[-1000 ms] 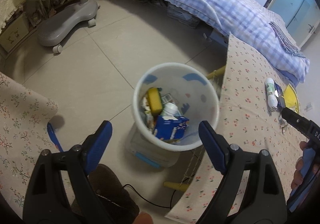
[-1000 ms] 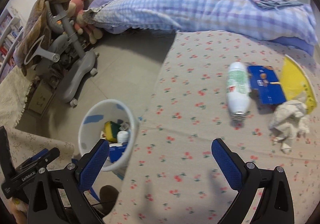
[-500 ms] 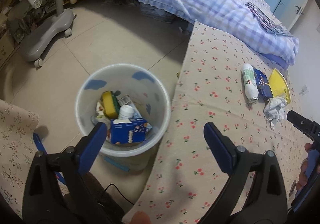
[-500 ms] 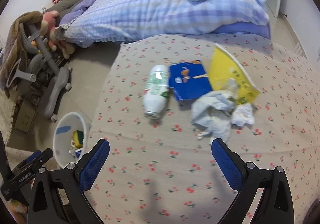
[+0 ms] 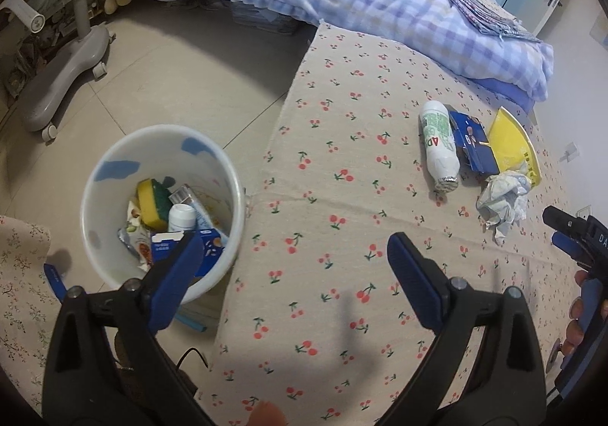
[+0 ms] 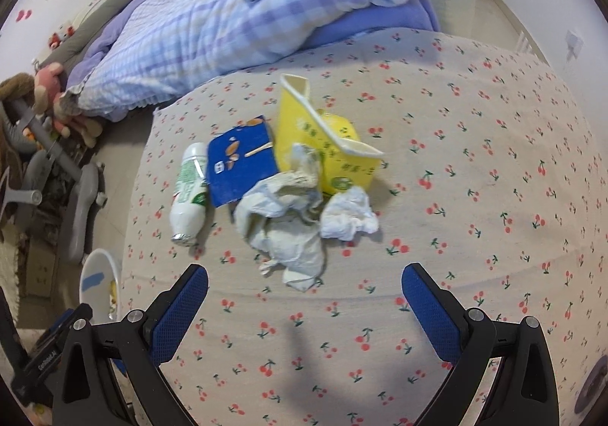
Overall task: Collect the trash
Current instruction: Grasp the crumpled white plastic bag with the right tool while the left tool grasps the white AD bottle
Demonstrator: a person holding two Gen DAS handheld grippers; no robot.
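While rubbish litters the tablecloth (image 6: 456,122), both hand-held grippers gape.

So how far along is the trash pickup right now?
Partly done: the white bin already holds a sponge, boxes and a small bottle. Nothing is in hand; left gripper and right gripper are open and empty. The bottle, blue carton, yellow box and crumpled paper remain.

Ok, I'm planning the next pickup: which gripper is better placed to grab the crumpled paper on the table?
Probably the right gripper: it is open, with the crumpled paper straight ahead of its fingers. The left gripper, also open, sits nearer the bin.
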